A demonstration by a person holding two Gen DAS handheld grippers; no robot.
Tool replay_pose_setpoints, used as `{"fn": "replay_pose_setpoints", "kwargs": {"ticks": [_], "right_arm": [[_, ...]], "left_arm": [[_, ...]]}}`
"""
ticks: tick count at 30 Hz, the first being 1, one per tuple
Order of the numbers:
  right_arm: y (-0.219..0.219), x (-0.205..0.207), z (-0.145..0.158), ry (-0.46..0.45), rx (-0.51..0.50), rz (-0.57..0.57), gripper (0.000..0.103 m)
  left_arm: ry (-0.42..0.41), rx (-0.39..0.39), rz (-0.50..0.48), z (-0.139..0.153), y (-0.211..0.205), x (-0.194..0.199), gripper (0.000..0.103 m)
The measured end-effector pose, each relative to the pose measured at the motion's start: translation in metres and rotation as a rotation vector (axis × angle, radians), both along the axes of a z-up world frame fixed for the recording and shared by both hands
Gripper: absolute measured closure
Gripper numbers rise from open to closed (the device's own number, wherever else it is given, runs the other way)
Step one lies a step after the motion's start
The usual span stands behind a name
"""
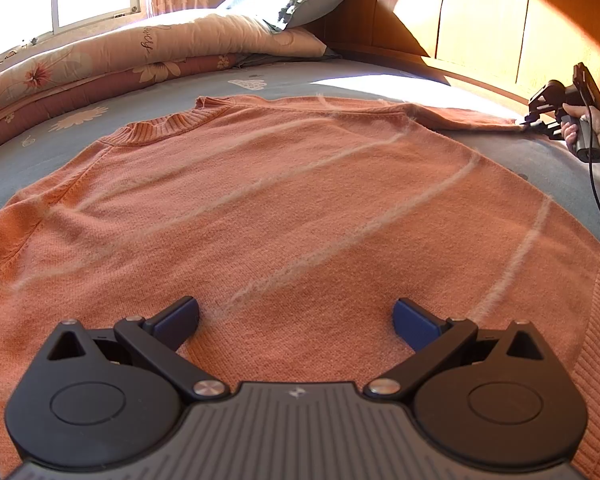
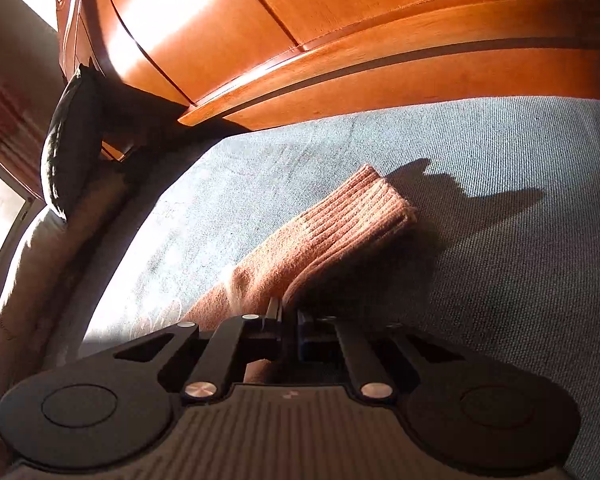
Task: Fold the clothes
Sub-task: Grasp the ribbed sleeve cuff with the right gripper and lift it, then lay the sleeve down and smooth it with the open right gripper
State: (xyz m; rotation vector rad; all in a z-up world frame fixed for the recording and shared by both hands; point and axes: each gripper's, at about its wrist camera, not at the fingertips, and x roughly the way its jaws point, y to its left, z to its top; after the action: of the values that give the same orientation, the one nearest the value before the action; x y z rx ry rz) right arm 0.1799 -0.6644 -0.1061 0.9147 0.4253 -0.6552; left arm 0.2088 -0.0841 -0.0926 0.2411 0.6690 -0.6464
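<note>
While left fingers (image 1: 296, 320) gape above sweater (image 1: 260, 200) | right fingers (image 2: 288, 320) pinch its sleeve (image 2: 340, 220)

- Sweater (image 1: 284, 200): from my left tool's camera, the left sleeve runs off the picture's left edge; the hem lies hidden under the tool body.
- Right sleeve (image 2: 340, 220): I see the cuff, but the stretch nearest my right tool (image 2: 289, 316) vanishes between its closed fingers.
- Hand (image 1: 588, 128) on the right tool: cut off by the right edge.
- Pillow (image 2: 66, 148): dark against the light, pattern unreadable.
- Quilt (image 1: 100, 56) lettering: too small to read.
</note>
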Motion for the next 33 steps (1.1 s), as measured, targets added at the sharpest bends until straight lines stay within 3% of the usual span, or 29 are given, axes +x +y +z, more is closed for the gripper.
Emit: {"fn": "replay_pose_setpoints", "kwargs": {"ticks": [6, 10, 14, 16, 20, 25, 33], "right_arm": [[-0.006, 0.018, 0.018, 0.034, -0.174, 0.019, 0.095], [-0.004, 0.036, 0.016, 0.144, -0.269, 0.051, 0.087], [-0.003, 0.021, 0.012, 0.101, -0.113, 0.025, 0.069], [0.004, 0.013, 0.015, 0.061, -0.041, 0.043, 0.068], [0.034, 0.014, 0.029, 0.034, -0.006, 0.166, 0.068], [0.081, 0.046, 0.049, 0.010, 0.019, 0.371, 0.065], [0.163, 0.139, 0.070, 0.098, -0.174, 0.743, 0.063]], "left_arm": [[0.000, -0.002, -0.001, 0.000, 0.000, 0.000, 0.001], [0.000, -0.001, 0.000, 0.000, 0.000, 0.000, 0.001], [-0.002, 0.000, 0.000, 0.000, 0.000, 0.000, 0.001], [-0.002, 0.001, 0.001, 0.000, 0.000, 0.000, 0.001], [-0.003, 0.002, 0.001, 0.000, 0.000, 0.000, 0.001], [-0.002, 0.002, 0.001, 0.000, 0.000, 0.000, 0.001], [-0.002, -0.003, -0.002, 0.000, 0.001, -0.001, 0.001]]}}
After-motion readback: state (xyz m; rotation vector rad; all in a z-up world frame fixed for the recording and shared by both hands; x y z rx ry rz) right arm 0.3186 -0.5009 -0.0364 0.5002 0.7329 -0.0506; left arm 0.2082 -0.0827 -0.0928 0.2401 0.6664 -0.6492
